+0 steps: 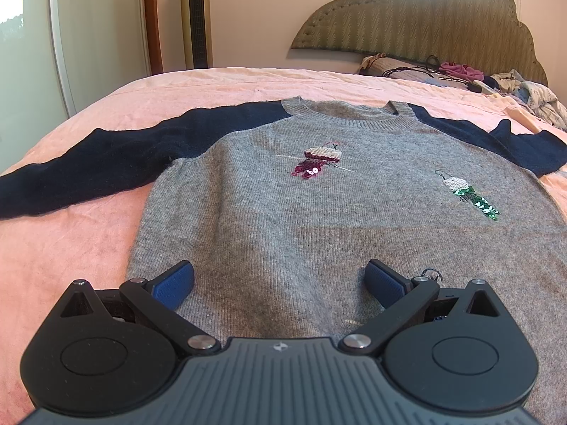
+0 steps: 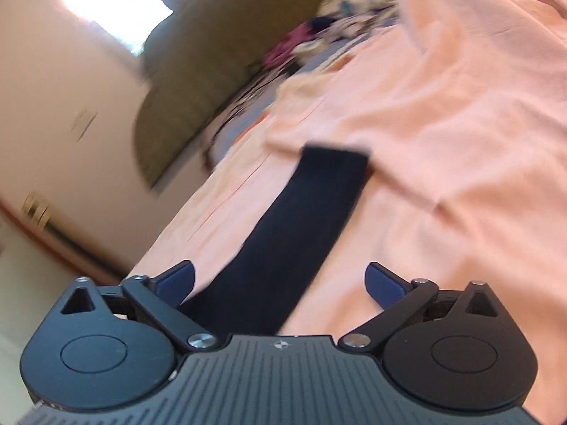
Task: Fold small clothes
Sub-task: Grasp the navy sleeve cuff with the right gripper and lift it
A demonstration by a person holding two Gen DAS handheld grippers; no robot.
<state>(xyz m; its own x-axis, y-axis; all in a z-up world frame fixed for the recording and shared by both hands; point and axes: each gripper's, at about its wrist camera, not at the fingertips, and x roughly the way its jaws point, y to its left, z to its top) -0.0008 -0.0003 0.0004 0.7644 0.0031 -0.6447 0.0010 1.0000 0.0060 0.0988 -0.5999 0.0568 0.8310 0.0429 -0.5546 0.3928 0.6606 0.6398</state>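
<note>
A small grey sweater (image 1: pixel 319 219) with navy sleeves lies flat, front up, on the pink bed. It has two sequin patches, one red (image 1: pixel 317 163) and one green (image 1: pixel 471 194). Its left sleeve (image 1: pixel 99 163) stretches out to the left. My left gripper (image 1: pixel 280 281) is open and empty, low over the sweater's hem. My right gripper (image 2: pixel 280 281) is open and empty, tilted, just above one navy sleeve (image 2: pixel 301 226) that lies straight on the bedspread. The right wrist view is blurred.
The pink bedspread (image 1: pixel 71 255) covers the bed and is wrinkled near the sleeve (image 2: pixel 460 141). A pile of clothes and cables (image 1: pixel 460 74) lies by the padded headboard (image 1: pixel 425 17). A tower fan (image 1: pixel 196 14) stands at the far wall.
</note>
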